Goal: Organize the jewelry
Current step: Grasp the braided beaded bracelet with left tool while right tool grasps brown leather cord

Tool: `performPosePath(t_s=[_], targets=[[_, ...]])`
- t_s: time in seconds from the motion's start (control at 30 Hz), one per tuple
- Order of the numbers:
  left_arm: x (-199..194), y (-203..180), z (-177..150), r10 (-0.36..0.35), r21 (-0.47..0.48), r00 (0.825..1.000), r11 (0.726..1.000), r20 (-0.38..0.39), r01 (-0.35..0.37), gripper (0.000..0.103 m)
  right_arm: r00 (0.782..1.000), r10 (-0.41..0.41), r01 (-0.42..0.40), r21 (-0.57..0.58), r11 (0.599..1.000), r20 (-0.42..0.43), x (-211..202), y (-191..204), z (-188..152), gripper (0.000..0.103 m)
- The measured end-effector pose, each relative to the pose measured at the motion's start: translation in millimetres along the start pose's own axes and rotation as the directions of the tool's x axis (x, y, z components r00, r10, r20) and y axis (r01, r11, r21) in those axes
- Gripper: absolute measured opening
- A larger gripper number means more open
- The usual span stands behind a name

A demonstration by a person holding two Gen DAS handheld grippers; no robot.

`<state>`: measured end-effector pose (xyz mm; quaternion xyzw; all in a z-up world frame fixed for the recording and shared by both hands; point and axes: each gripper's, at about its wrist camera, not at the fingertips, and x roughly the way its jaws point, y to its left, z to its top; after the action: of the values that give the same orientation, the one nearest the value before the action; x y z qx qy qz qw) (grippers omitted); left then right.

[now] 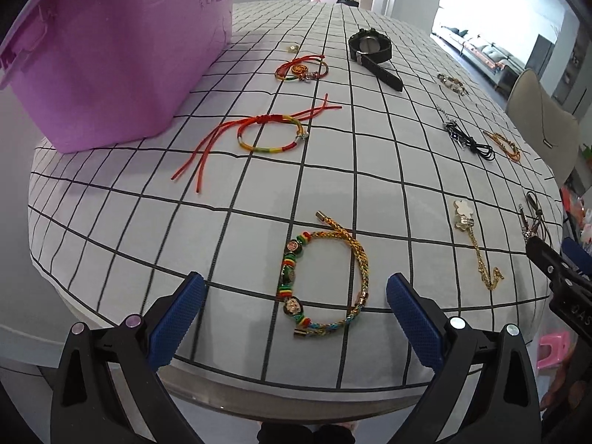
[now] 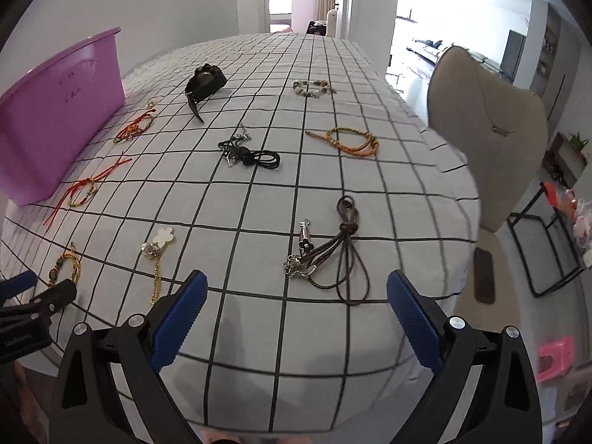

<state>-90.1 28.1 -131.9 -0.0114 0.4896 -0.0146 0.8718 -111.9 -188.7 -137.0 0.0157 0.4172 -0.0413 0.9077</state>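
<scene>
Far left I see the purple bin [image 1: 111, 55] standing on the checked cloth [image 1: 407, 155], presumably the destination, with jewelry laid out singly so each piece can be taken alone; just beside its near wall lies the red string bracelet [image 1: 270, 135], and farther off the red charm bracelet [image 1: 301, 69] and the black watch [image 1: 372, 50]; my left gripper [image 1: 295, 301] hangs with its jaws spread wide and empty, straddling the beaded braided bracelet [image 1: 325, 283], which rests flat close to the near table edge, so I judge this the first pick; the edge leaves little room below, and I would come down from above rather than slide in; moving right, the gold flower chain [image 2: 157, 259] lies between the two tools, near enough that a careless sweep could drag it; my right gripper [image 2: 296, 298] is likewise spread apart and holding nothing, aimed at the brown cord necklace [image 2: 333, 248], which is just beyond its tips; the black cord bundle [image 2: 251, 153] and orange braided bracelet [image 2: 347, 142] sit well apart farther out; a beige chair [image 2: 484, 118] crowds the right edge.
</scene>
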Motion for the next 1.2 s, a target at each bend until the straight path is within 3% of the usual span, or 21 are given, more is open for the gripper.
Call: performPosePath(t_s=[0.23,0.67,1.2], targets=[[0.9,-7.9,-7.7,0.051,0.003,0.995,0.999,0.090,-0.051,0.097,0.999,-0.006,0.007,-0.007,1.000,0.035,14.0,-11.7,-3.3,0.093],[3.8,-13.1,-8.9,0.064,-0.019,0.985,0.998,0.158,-0.062,0.098,0.999,-0.013,0.015,-0.037,0.999,0.046,25.5,-14.1,2.1,0.093],[5.7,-16.3,-6.6,0.079,-0.040,0.985,0.997,0.151,-0.073,0.096,0.998,0.030,-0.028,-0.035,0.999,0.061,26.7,-13.7,0.8,0.092]])
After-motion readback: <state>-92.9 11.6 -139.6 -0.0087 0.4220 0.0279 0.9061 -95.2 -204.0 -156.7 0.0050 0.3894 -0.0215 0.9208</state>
